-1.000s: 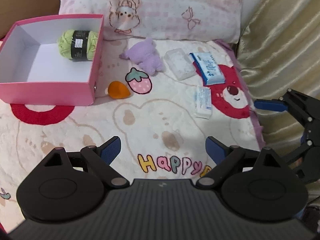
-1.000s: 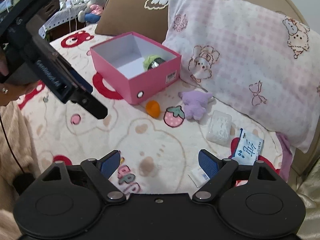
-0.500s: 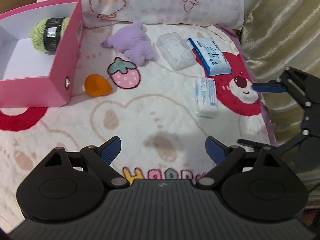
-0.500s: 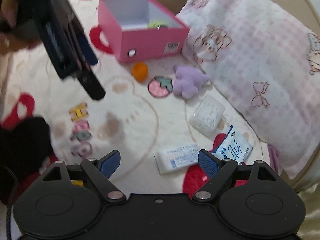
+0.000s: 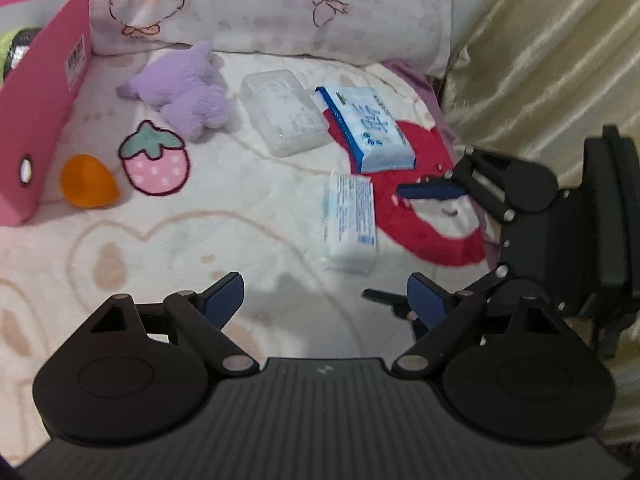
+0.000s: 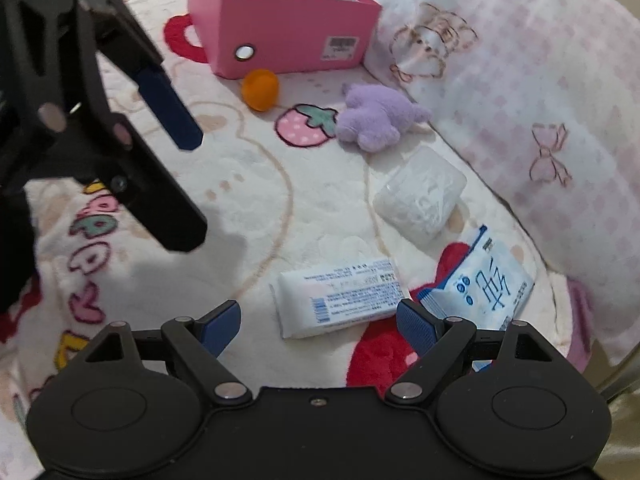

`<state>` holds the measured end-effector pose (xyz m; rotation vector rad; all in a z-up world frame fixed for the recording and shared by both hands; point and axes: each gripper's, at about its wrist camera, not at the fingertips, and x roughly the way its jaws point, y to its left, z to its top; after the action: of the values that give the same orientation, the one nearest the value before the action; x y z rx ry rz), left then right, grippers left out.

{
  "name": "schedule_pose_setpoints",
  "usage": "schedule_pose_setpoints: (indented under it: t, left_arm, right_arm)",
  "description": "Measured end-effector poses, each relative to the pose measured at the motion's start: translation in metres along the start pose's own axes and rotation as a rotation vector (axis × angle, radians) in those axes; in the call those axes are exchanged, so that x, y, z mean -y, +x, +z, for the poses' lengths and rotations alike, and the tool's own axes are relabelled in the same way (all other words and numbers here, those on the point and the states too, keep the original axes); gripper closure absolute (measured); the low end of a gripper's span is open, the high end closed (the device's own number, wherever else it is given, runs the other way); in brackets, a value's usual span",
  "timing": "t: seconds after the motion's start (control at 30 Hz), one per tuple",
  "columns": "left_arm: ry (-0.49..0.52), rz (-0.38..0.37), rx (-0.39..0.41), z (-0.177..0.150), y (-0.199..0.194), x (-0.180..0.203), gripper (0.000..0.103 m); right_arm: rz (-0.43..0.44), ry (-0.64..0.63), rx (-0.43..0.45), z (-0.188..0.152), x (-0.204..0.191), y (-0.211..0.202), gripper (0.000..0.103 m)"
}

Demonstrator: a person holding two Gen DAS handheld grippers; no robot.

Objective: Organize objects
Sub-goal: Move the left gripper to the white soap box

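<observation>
On the cartoon blanket lie a white tissue pack [image 5: 352, 224] [image 6: 340, 300], a blue-white wipes pack [image 5: 368, 128] [image 6: 484, 284], a clear plastic case [image 5: 284, 112] [image 6: 420, 196], a purple plush [image 5: 184, 96] [image 6: 372, 120] and an orange egg-shaped thing [image 5: 88, 182] [image 6: 260, 88]. A pink box [image 5: 40, 92] [image 6: 280, 40] stands at the back left, with green yarn [image 5: 12, 40] inside. My right gripper [image 6: 320, 320] [image 5: 404, 244] hangs open just over the tissue pack, pads clear of it. My left gripper [image 5: 326, 300] [image 6: 184, 190] is closing slightly with nothing between its jaws.
A pink checked pillow [image 5: 280, 4] [image 6: 520, 80] lines the back, close behind the plush and the case. Gold fabric [image 5: 540, 80] rises at the right past the blanket's edge. The two grippers hang close together near the tissue pack.
Both grippers have come down and forward toward the blanket. The right one has rolled, and the tissue pack now lies just ahead of its fingertips. The pink box has slid to the left edge of the left view.
</observation>
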<state>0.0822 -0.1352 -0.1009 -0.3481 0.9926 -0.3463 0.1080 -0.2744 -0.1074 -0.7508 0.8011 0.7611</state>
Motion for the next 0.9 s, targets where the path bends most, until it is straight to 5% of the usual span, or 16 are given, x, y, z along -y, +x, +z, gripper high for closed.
schedule_pose_setpoints:
  t: [0.17, 0.43, 0.67, 0.9]
  left_arm:
    - [-0.066, -0.015, 0.014, -0.002, 0.023, 0.001, 0.029]
    - [-0.152, -0.033, -0.010, -0.008, 0.053, -0.005, 0.033]
    - [-0.176, -0.015, 0.014, -0.007, 0.055, -0.016, 0.041]
    - [-0.227, -0.047, 0.033, -0.007, 0.060, -0.021, 0.055]
  right_arm:
    - [-0.046, 0.017, 0.021, -0.009, 0.010, 0.015, 0.015]
    - [0.027, 0.071, 0.036, -0.010, 0.022, 0.029, 0.014]
    - [0.023, 0.091, 0.064, -0.007, 0.023, 0.043, 0.008]
    - [0.036, 0.157, 0.073, -0.011, 0.024, 0.040, 0.014]
